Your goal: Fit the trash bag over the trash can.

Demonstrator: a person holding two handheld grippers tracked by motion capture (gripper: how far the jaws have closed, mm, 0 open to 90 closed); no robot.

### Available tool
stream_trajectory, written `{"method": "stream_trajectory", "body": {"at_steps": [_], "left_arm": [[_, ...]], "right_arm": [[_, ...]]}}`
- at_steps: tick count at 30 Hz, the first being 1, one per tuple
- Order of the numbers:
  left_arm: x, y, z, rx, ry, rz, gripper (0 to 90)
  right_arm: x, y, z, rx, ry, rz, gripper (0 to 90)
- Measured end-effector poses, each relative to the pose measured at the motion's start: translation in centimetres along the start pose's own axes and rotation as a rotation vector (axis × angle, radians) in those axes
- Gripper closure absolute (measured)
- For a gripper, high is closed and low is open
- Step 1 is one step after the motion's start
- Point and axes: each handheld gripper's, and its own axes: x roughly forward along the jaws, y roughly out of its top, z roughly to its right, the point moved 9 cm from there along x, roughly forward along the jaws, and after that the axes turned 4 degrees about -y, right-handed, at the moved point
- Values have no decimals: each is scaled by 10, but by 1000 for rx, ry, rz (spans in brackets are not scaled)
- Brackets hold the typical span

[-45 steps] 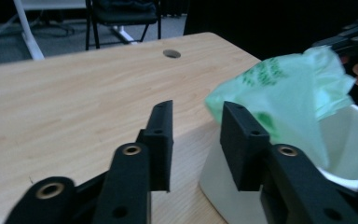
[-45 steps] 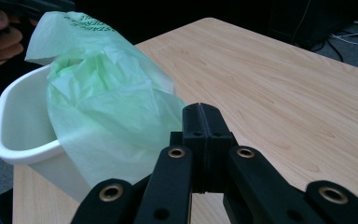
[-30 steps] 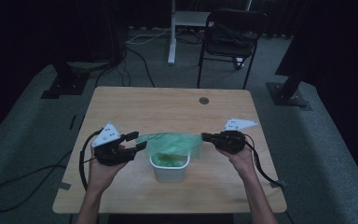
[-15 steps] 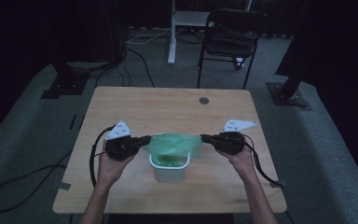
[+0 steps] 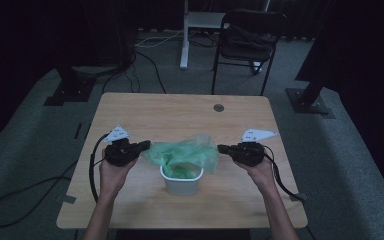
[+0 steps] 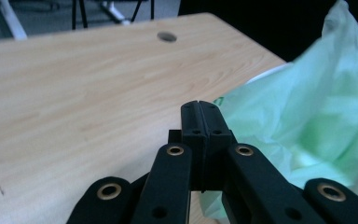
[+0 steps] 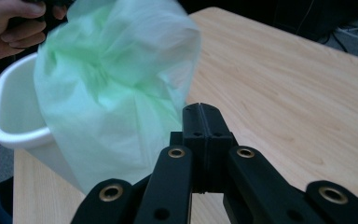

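Note:
A thin green plastic bag (image 5: 185,152) billows over a small white bin (image 5: 181,181) near the table's front middle, with its lower part inside the bin. My left gripper (image 5: 146,145) points right at the bag's left edge, its jaws pressed together. In the left gripper view the bag (image 6: 307,107) runs behind and under the tip of the left gripper (image 6: 199,103). My right gripper (image 5: 221,148) points left at the bag's right edge, also shut. In the right gripper view the bag (image 7: 116,88) and bin (image 7: 14,126) sit left of the right gripper (image 7: 200,106).
The wooden table (image 5: 180,110) has a round cable hole (image 5: 218,107) at the back. A black chair (image 5: 247,40) and a white stand (image 5: 185,35) are behind it. Cables trail off both grippers; stand bases lie on the floor.
My left gripper has moved slightly up and toward the bag. The bag has gone from stretched flat to puffed up, peaking on its right side. The right gripper has barely moved.

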Motion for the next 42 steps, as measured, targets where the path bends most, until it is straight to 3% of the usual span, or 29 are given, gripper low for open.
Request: {"method": "stream_trajectory", "body": {"at_steps": [5, 16, 19, 22, 26, 30, 35, 38, 39, 41, 42], "left_arm": [[7, -14, -7, -36, -1, -29, 900], [1, -19, -18, -88, 34, -28, 892], [-2, -18, -19, -91, 49, -15, 770], [-12, -6, -14, -78, 47, 33, 660], [-17, 9, 3, -20, 1, 66, 584], [-7, 18, 16, 26, -38, 39, 557], [9, 21, 11, -26, -89, 15, 574], [17, 20, 10, -74, -177, 4, 611], [22, 17, 11, -88, -208, -22, 612], [23, 16, 12, -90, -216, -32, 657], [25, 15, 14, -71, -221, -44, 705]], "right_arm": [[3, -11, 3, 14, -4, -23, 900], [-8, -14, 9, 28, -24, -10, 900], [-8, -14, 8, 26, -26, -13, 900], [-8, -12, 8, 29, -20, -7, 900], [-6, -9, 7, 22, -16, -2, 900], [-5, -6, 4, 16, -9, 1, 900], [-3, -5, 2, 11, -5, 2, 900], [-4, -5, 3, 12, -5, 3, 900], [-4, -5, 3, 10, -5, 2, 900], [-3, -5, 3, 10, -5, 1, 900], [-3, -5, 3, 10, -4, 0, 900]]}}
